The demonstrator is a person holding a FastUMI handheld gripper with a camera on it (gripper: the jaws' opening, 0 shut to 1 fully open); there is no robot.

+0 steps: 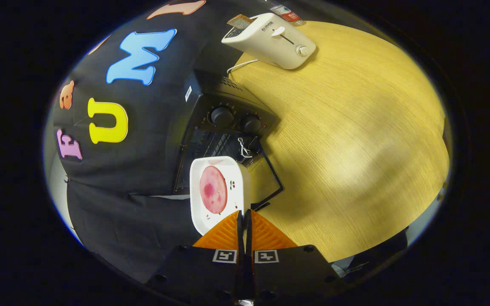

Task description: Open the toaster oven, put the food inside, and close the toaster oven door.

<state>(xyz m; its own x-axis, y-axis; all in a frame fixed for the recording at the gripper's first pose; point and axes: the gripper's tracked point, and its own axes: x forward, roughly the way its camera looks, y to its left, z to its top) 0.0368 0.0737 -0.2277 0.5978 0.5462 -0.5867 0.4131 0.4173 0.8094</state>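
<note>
I had the gripper point(245, 221) pinched almost fully together on the near rim of the white dish point(217, 193), both fingers pressing its edge, with the round pink slice of meat point(213, 189) lying in the dish just ahead of the fingertips, at about 11 o'clock from them. Beyond the dish, at 12 o'clock, stood the black toaster oven point(228, 123), its door point(266, 178) already dropped open and its wire rack point(219, 146) showing behind the dish's far rim. The dish looked to be hanging at the mouth of the oven, not yet set down, though I could not tell whether its far edge touched the rack.

My worry was the grip: holding by one rim only, the dish could pivot or slip, and the view had it well tilted, so the slice might slide out. Pushing forward, the far rim could catch the rack or the wire hook point(243, 146) at the opening. The open door lay close under the dish and could be knocked.

Farther off, at 1 o'clock on the wooden table point(355, 127), the cream pop-up toaster point(272, 40) bore lettering that seemed to read "SUPOR". The bottle point(285, 12) behind it had a red label too small to read.
</note>
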